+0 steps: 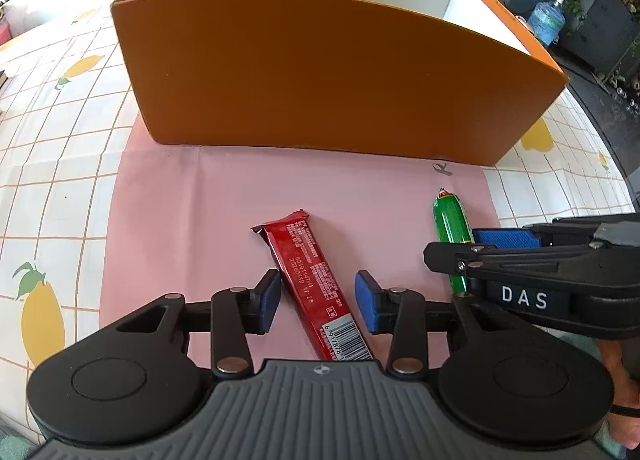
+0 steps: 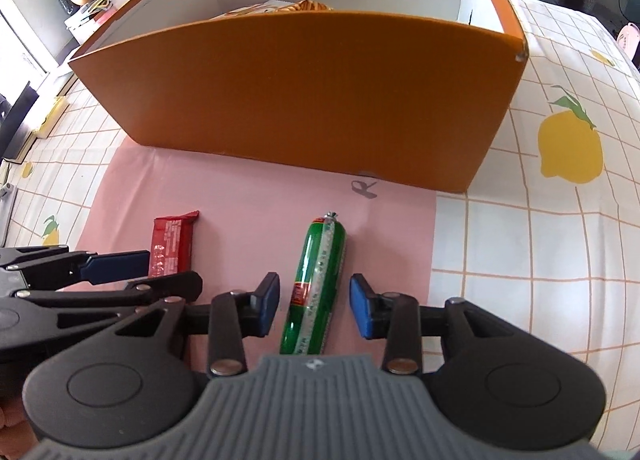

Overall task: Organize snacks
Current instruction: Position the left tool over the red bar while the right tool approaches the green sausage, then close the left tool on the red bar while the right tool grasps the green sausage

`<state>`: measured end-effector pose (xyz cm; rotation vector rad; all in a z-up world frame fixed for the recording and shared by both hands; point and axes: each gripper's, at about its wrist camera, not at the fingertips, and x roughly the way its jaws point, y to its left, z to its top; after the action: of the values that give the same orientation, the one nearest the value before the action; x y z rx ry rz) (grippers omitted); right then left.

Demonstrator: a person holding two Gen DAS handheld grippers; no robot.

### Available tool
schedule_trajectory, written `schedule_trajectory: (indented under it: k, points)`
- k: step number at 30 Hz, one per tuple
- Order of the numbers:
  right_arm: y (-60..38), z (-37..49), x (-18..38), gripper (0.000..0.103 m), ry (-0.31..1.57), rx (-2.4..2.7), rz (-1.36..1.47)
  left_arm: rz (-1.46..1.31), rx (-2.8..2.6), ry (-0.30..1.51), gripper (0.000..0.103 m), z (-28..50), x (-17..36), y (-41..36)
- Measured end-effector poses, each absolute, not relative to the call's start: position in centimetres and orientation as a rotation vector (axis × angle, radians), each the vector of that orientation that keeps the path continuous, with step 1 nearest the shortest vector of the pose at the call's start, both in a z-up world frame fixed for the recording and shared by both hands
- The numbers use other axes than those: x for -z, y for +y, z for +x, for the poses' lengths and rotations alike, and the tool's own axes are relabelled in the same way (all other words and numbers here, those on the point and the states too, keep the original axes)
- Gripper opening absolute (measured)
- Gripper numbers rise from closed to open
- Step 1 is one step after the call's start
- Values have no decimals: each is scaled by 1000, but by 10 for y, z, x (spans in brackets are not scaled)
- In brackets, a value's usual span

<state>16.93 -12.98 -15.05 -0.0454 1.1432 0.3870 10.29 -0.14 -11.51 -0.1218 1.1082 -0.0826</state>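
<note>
Left wrist: left gripper (image 1: 318,302) jaws apart, straddling red snack bar (image 1: 316,286) on pink mat (image 1: 180,200), orange box (image 1: 320,72) beyond. Right wrist: right gripper (image 2: 314,306) jaws apart around green sausage stick (image 2: 316,286), not clamped; packaged snacks (image 2: 280,7) inside box.

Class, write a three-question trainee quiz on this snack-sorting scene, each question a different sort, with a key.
1. True or false: the left claw is shut on the red snack bar.
2. Which snack lies between the right claw's open pads? A) green sausage B) red snack bar C) neither
3. Fill in: both snacks lie on the ___ mat before the orange box.

Key: 1 false; 2 A; 3 pink.
</note>
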Motion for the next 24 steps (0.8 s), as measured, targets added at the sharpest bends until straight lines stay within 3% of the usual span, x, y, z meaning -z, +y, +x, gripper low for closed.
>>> schedule_trajectory:
  k: [1, 5, 10, 24]
  points:
    - [-130, 168, 150, 36, 1139, -385, -55, -100, 84, 1103, 38, 102, 115, -5]
    - [-123, 166, 152, 34, 1122, -382, -100, -87, 88, 1084, 35, 100, 117, -11]
    - [-121, 163, 152, 23, 1101, -361, -135, -111, 102, 1075, 32, 102, 119, -12]
    - [-132, 157, 143, 22, 1067, -353, -82, -132, 117, 1001, 27, 100, 97, -11]
